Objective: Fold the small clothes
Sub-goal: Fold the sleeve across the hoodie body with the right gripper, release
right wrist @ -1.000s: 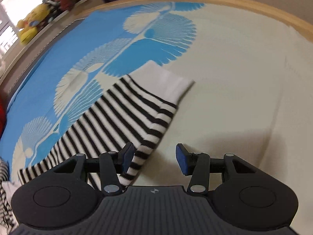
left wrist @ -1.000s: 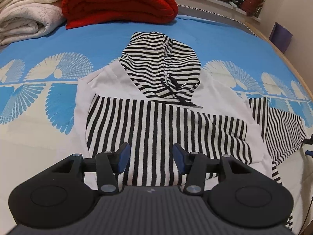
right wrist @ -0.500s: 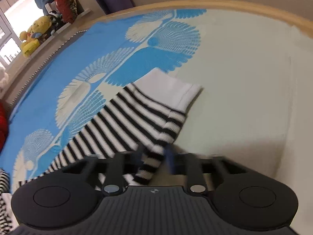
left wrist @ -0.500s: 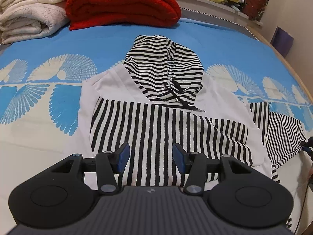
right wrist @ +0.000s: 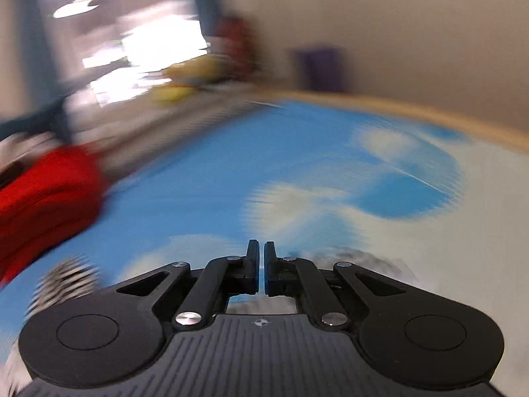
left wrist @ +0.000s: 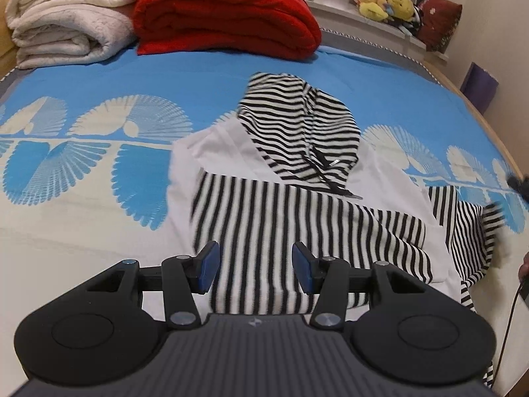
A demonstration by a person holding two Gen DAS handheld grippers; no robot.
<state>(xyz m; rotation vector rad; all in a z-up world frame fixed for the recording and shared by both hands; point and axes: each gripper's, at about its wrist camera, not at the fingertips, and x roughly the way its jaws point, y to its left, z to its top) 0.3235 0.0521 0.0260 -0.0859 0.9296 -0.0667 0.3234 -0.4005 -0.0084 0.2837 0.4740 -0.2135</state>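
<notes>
Nothing readable here, honestly: no words, brand names or numbers on anything in either view. Closest thing to a sign is a tiny pale logo-like mark on the ribbed body of the left gripper (left wrist: pixel 255 262) and a small round crosshair symbol in the same spot on the right gripper (right wrist: pixel 260 266), neither with any letters I can make out. The right wrist view is too motion-blurred to read anything anyway.
</notes>
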